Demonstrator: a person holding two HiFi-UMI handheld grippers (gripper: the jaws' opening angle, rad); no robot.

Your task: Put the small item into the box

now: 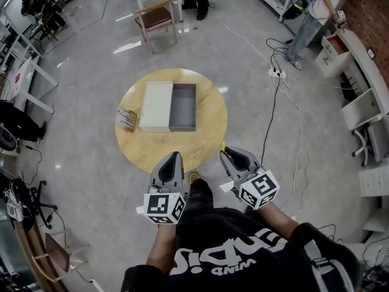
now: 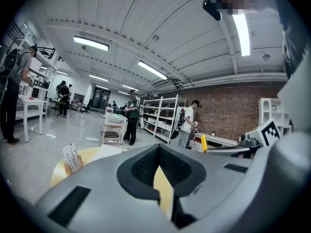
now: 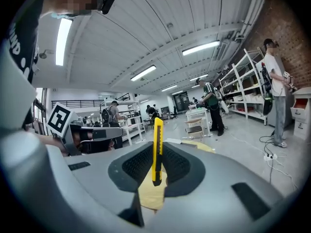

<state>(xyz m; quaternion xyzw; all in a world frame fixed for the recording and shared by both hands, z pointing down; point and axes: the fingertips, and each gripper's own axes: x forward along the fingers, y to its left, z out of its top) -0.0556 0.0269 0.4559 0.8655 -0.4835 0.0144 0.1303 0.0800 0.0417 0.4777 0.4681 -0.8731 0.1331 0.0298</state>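
Knife (image 3: 157, 147): we have it clamped upright between the jaws of our right gripper (image 1: 228, 155), its yellow body rising above the pads. It hangs just past the near right edge of the round wooden table (image 1: 135, 148), well apart from the box.

Going from the left, a small card stand (image 1: 127, 118) sits near the table's left edge. Just right of it lies the white lid (image 1: 156, 106), flat and long. The grey box (image 1: 182, 119) lies open against the lid's right side, the two touching along their long edges. We can see nothing in it.

Nearer to us, our left gripper (image 1: 175, 158) hovers over the table's near edge. Its jaws are drawn together with nothing between them, and only a slit of tabletop shows through. Our right gripper is level with it, a little to the right, pointing toward the table.

Beyond the table stands a wooden chair (image 1: 157, 17). Cables (image 1: 276, 96) trail across the floor at the right.
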